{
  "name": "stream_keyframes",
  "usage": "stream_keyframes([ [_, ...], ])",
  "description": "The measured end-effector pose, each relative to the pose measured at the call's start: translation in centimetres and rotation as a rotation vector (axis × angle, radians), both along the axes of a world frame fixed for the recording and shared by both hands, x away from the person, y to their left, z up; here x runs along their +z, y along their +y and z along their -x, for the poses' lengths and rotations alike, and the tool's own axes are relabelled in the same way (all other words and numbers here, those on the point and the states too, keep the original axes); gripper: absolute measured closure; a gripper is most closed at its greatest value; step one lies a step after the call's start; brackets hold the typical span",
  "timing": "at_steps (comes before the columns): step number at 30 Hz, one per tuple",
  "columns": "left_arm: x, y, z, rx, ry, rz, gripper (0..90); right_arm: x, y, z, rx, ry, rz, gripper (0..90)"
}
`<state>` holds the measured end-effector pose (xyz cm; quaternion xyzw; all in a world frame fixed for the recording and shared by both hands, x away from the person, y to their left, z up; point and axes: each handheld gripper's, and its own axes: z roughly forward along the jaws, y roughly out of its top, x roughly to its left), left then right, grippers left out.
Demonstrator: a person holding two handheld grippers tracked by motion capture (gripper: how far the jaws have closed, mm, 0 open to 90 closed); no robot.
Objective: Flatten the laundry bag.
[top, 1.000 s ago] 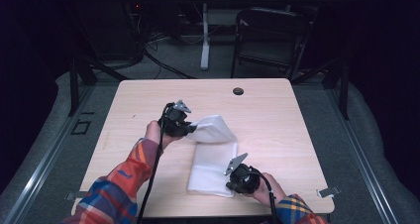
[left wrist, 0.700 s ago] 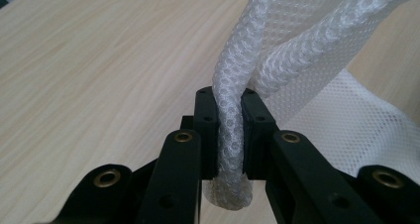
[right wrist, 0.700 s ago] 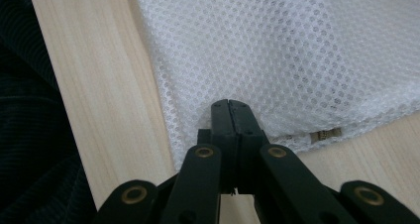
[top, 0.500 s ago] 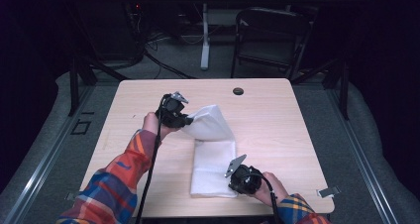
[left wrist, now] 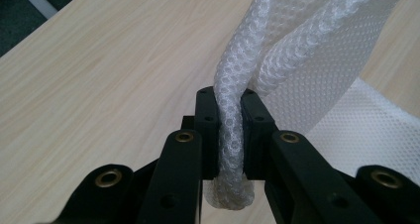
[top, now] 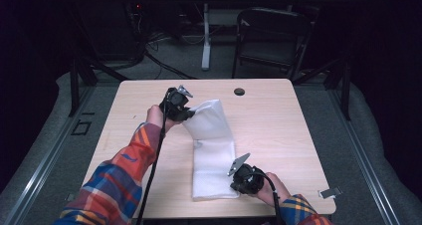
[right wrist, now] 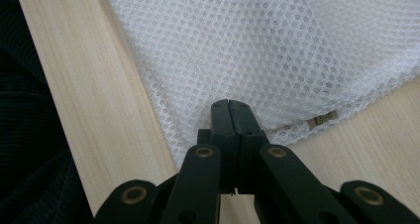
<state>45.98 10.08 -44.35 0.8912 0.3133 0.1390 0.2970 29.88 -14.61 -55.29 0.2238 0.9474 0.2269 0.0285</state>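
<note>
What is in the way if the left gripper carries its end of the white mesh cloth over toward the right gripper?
Nothing visible. The left gripper pinches the white mesh cloth; the right gripper pins the near corner. Only bare table surrounds them; a small black disc sits at the far edge.

On the counter [top: 298, 135] the mesh cloth [top: 214, 170] lies near the middle, its far end lifted by the left gripper [top: 188, 114] at its left, its near right corner under the right gripper [top: 238, 177], a chair [top: 271, 41] behind the counter.
</note>
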Motion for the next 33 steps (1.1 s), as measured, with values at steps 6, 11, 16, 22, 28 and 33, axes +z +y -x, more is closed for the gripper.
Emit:
stream_keyframes([
  [6,-0.2,-1.4,-0.9,0.000,-0.017,-0.021,80.9,0.0,0.0,0.0,-0.021,0.003,0.000,90.0],
  [11,-0.5,-2.4,-1.5,0.007,-0.027,-0.019,80.9,0.1,-0.1,0.0,-0.018,0.003,0.005,90.0],
  [16,-0.9,-3.1,-1.9,0.010,-0.040,-0.036,80.9,0.0,-0.1,0.0,-0.019,0.001,-0.001,90.0],
  [22,-1.2,-3.5,-2.6,0.028,-0.040,-0.037,80.8,0.0,-0.1,0.0,-0.019,0.001,0.001,90.0],
  [28,-1.6,-3.8,-3.1,0.036,-0.042,-0.045,80.7,0.1,-0.1,-0.1,-0.013,0.007,0.008,90.0],
  [33,-1.8,-4.0,-3.5,0.043,-0.047,-0.054,80.6,0.0,-0.1,-0.1,-0.017,0.001,0.002,90.0],
])
